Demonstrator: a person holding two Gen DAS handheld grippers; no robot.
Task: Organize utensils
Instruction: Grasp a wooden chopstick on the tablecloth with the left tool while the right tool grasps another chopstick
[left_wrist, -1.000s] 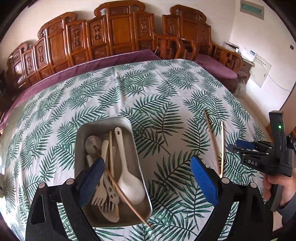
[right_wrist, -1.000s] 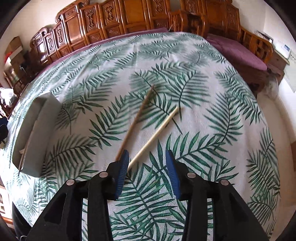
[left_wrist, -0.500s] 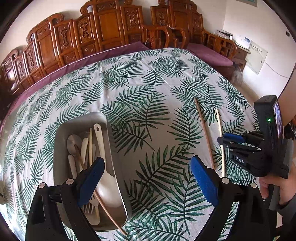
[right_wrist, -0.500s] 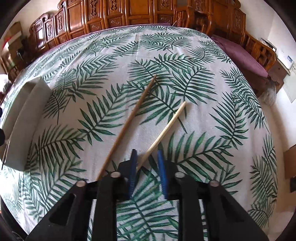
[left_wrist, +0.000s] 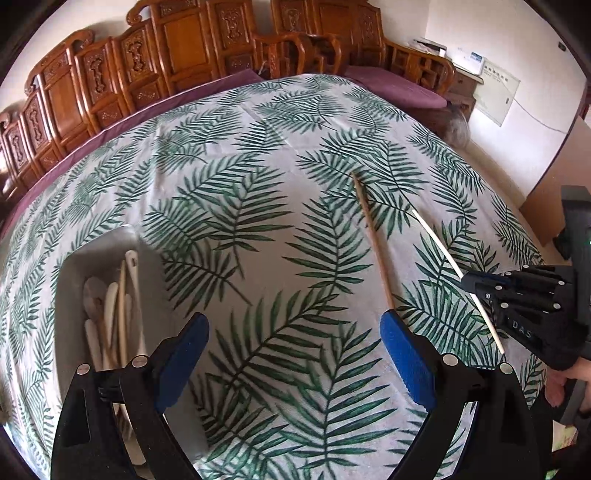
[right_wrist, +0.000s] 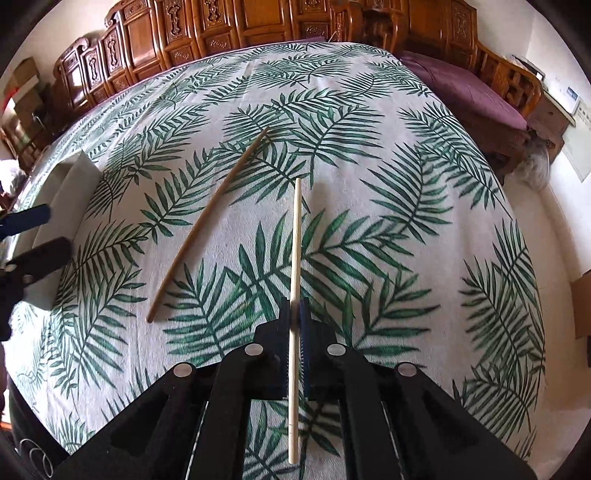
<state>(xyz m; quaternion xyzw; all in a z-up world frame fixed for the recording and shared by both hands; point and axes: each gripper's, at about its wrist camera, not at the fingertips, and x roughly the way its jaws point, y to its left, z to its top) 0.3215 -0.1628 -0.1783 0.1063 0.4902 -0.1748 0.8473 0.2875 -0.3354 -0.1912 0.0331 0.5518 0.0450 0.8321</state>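
— What are you holding, and why there?

— My right gripper is pinching the pale chopstick partway along its length, I reckon so it balances for carrying. My left gripper is hanging spread wide, holding nothing.

— And further out?

— The darker chopstick is lying loose on the tablecloth; the metal tray of utensils is waiting at far left.

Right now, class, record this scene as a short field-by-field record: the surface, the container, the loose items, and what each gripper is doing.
surface: table with palm-leaf cloth
container: metal tray holding pale spoons and forks
loose item: darker chopstick lying on the cloth
right gripper: shut on the lighter chopstick
left gripper: open, holding nothing, between the tray and the darker chopstick
background: carved wooden chairs
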